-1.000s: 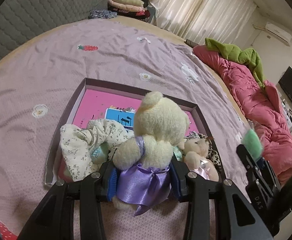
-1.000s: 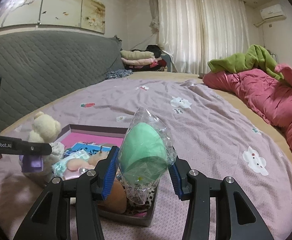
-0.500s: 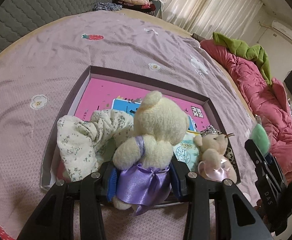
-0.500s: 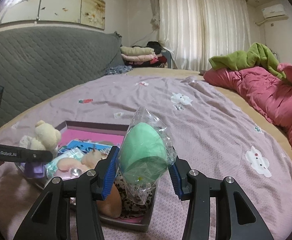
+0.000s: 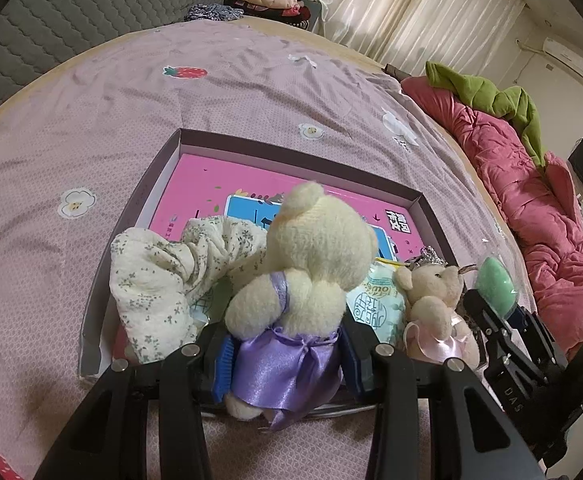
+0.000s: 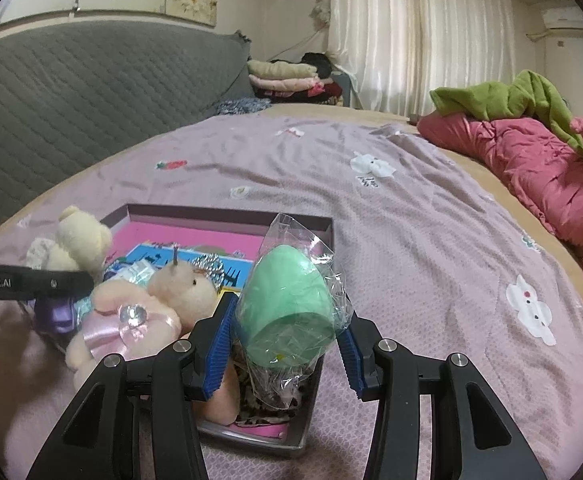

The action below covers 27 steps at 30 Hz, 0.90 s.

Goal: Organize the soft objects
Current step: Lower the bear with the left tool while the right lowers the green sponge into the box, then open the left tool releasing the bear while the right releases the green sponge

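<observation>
Pink quilt (image 6: 531, 176), curtains (image 6: 411, 36), maybe folded clothes (image 6: 287, 78)

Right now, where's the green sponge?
The green sponge, in clear wrap, is gripped by the right gripper over the near right corner of the box, just right of the pink-skirted bear in the right wrist view.

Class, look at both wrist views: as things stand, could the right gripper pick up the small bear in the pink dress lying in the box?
Probably not yet. The right gripper is shut on the wrapped green sponge, so its fingers are full, though the small bear lies close beside it, uncovered.
</observation>
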Each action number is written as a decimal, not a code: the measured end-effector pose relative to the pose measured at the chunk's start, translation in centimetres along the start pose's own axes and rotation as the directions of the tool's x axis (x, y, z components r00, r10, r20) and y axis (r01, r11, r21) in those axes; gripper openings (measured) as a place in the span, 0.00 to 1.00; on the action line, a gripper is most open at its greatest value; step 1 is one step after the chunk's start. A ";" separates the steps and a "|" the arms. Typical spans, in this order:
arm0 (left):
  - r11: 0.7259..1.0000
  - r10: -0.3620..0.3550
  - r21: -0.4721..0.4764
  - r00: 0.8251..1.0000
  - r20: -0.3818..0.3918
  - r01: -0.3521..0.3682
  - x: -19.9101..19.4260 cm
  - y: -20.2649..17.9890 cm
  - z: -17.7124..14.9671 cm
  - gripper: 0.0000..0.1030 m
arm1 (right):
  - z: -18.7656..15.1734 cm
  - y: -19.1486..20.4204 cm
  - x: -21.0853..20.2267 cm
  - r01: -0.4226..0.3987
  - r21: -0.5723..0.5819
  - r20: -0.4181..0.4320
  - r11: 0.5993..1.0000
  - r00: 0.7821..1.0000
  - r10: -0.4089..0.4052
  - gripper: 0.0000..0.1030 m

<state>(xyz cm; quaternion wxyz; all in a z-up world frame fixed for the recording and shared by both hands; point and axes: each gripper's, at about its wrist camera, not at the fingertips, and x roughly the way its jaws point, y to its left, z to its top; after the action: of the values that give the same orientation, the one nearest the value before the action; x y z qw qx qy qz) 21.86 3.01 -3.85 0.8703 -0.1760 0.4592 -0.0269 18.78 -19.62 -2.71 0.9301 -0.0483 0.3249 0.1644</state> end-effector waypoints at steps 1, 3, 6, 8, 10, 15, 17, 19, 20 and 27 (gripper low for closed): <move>1.000 0.000 0.001 1.000 0.000 0.000 0.0 0.0 0.0 0.43 | -0.1 0.2 0.1 -0.002 -0.007 -0.005 1.000 1.000 0.002 0.48; 1.000 0.000 0.000 1.000 0.000 0.000 0.0 0.0 0.0 0.43 | -0.2 0.5 0.1 -0.006 -0.023 -0.010 1.000 1.000 0.006 0.48; 1.000 0.000 0.000 1.000 -0.002 0.000 0.0 0.0 0.0 0.43 | -0.2 1.1 0.1 -0.005 -0.049 -0.011 0.999 1.000 0.004 0.48; 1.000 0.002 -0.001 1.000 -0.005 -0.002 0.0 0.0 0.0 0.43 | -0.3 1.4 0.3 -0.005 -0.061 -0.018 0.998 1.000 0.004 0.48; 1.000 0.003 -0.002 1.000 -0.005 -0.003 0.0 0.1 0.0 0.43 | -0.4 1.4 0.4 -0.006 -0.066 -0.027 0.998 1.000 0.004 0.48; 1.000 0.013 0.006 1.000 -0.009 -0.013 0.1 -0.1 0.0 0.44 | -0.5 1.3 0.5 -0.003 -0.064 -0.035 0.998 0.999 0.001 0.48; 1.000 0.013 0.003 1.000 -0.010 -0.013 0.2 -0.1 0.1 0.44 | -0.5 1.1 0.4 -0.010 -0.052 -0.033 0.999 0.999 0.008 0.48; 1.000 0.013 0.001 1.000 -0.012 -0.013 0.2 -0.1 0.3 0.44 | -0.5 0.9 0.4 -0.017 -0.041 -0.030 0.999 0.999 0.016 0.51; 1.000 0.016 0.000 1.000 -0.011 -0.016 0.2 -0.1 0.3 0.44 | -0.5 0.7 0.3 -0.016 -0.032 -0.029 0.999 0.999 0.015 0.53; 1.000 0.024 0.012 1.000 -0.007 -0.024 0.2 -0.2 0.4 0.46 | -0.1 0.0 -0.3 -0.055 0.021 0.013 0.998 0.998 0.055 0.68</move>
<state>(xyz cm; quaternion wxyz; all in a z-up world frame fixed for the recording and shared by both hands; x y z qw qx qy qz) 22.35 2.88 -3.76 0.8699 -0.1652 0.4642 -0.0197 18.48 -19.75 -2.61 0.9277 -0.0281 0.3221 0.1867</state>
